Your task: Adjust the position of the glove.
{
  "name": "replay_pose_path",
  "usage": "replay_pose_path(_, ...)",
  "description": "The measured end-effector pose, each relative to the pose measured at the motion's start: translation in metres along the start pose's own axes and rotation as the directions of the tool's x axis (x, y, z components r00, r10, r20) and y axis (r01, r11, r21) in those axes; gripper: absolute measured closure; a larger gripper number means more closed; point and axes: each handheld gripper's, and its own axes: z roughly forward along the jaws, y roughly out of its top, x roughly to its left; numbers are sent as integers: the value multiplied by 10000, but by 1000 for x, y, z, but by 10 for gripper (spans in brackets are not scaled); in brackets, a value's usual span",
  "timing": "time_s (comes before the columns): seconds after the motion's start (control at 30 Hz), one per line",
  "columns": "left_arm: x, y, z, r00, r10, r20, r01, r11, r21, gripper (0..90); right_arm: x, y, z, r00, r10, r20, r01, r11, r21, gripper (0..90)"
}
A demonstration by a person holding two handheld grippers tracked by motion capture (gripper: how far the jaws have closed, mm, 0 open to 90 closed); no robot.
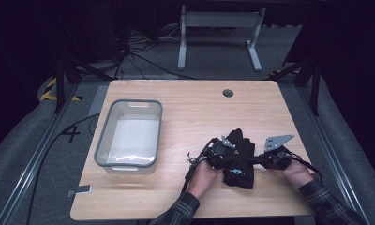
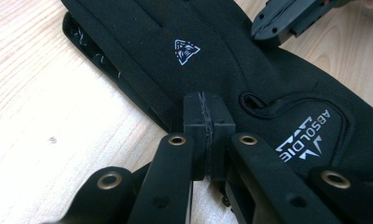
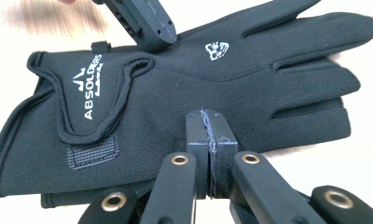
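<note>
The black gloves (image 1: 238, 159) lie stacked between the two grippers, long way pointing away from the person, and the left gripper (image 2: 208, 114) and right gripper (image 3: 208, 130), both jaws shut tight, rest on opposite edges.

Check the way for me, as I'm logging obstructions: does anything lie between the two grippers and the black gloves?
Nothing visible does. The left gripper and the right gripper, both shut, sit right at the stacked black gloves from opposite sides, their tips over the fabric. Only bare table separates the gloves from the grey bin.
</note>
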Motion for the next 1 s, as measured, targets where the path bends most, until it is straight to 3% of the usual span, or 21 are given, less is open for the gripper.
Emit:
replay_pose_path(0.1,-5,3,-7,9998,78,166,-74,9997,-226,896,-3,1,-7,9998,57,184,-52,9997,-228,900)
replay_pose_path(0.2,-16,5,-11,9986,286,437,-269,9989,-372,896,-7,-1,-6,9996,105,264,-102,9999,-115,900)
replay_pose_path(0.33,-24,5,1,9974,531,493,-534,9986,44,896,-6,-3,0,9998,39,196,-43,9998,198,900)
replay_pose_path(0.47,-21,3,2,9980,390,499,-395,9992,94,896,-5,-3,0,9999,5,161,-9,9997,233,900)
replay_pose_path(0.9,-2,-1,-7,9996,194,-198,-186,9989,439,896,9,2,10,9979,-114,-637,116,9999,36,900)
replay_pose_path(1.0,3,-3,-9,9994,115,-338,-99,9988,471,896,15,5,13,9966,-345,-744,350,9994,52,900)
